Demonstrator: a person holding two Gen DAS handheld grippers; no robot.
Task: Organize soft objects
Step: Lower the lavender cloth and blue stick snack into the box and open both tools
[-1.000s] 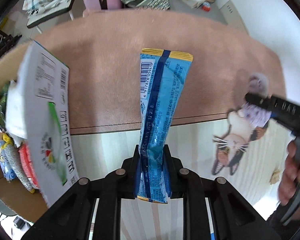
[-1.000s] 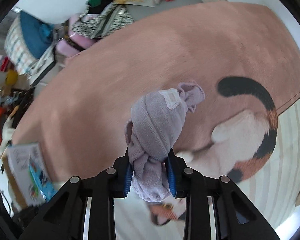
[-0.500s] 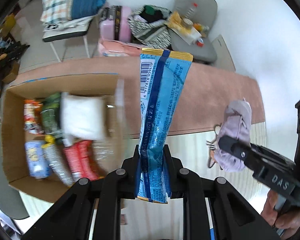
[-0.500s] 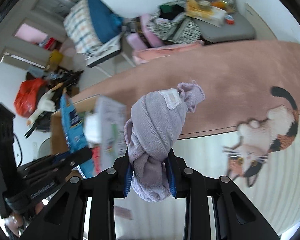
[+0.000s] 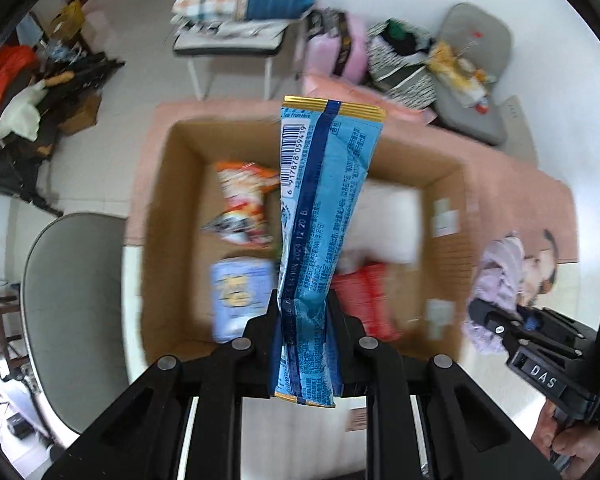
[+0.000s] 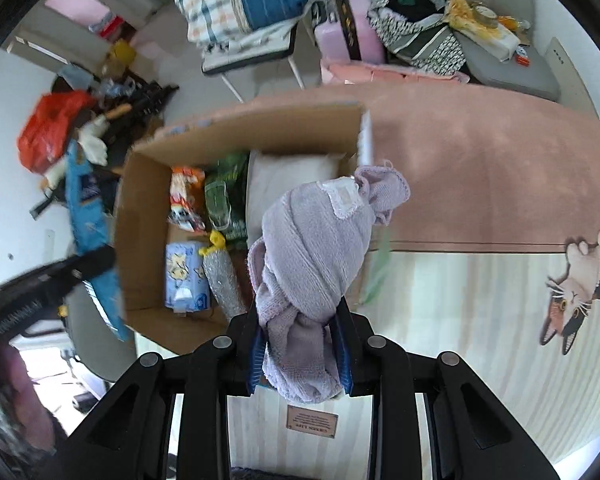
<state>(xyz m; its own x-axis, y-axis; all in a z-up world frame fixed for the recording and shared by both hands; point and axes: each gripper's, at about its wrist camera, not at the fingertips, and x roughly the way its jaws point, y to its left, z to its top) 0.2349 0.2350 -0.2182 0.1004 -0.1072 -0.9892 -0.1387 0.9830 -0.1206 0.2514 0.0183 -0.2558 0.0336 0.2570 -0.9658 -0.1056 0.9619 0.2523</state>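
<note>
1. The left gripper, a black two-finger tool, is clamped on the lower part of a long light-blue plastic snack packet with a dark-blue stripe and gold top seal. The packet stands up between the jaws, its barcode end farthest from them and its bottom seal hanging just below them.

2. Beyond the left jaws, under the raised packet, sits an open brown cardboard box. Inside it, blurred, lie an orange-and-white snack bag to the left of the packet, a pale-blue tissue pack nearer the jaws, a white soft pack to the right and a red packet just right of the jaws.

3. The right gripper, also black with blue pads, is closed on a knotted lilac terry cloth. The knot bulges up out of the jaws, a white label patch near its far end, and the loose tail droops just below them.

4. From the right wrist view, the same cardboard box lies ahead and left of the jaws, holding a green bag and a silvery tube-shaped pack with a yellow tie beside the tissue pack.

5. To the right of the right jaws spreads a pink rug meeting a pale striped mat printed with a calico cat.

6. In the left wrist view the cloth-bearing right gripper appears at far right, beside the box's right wall.
</note>
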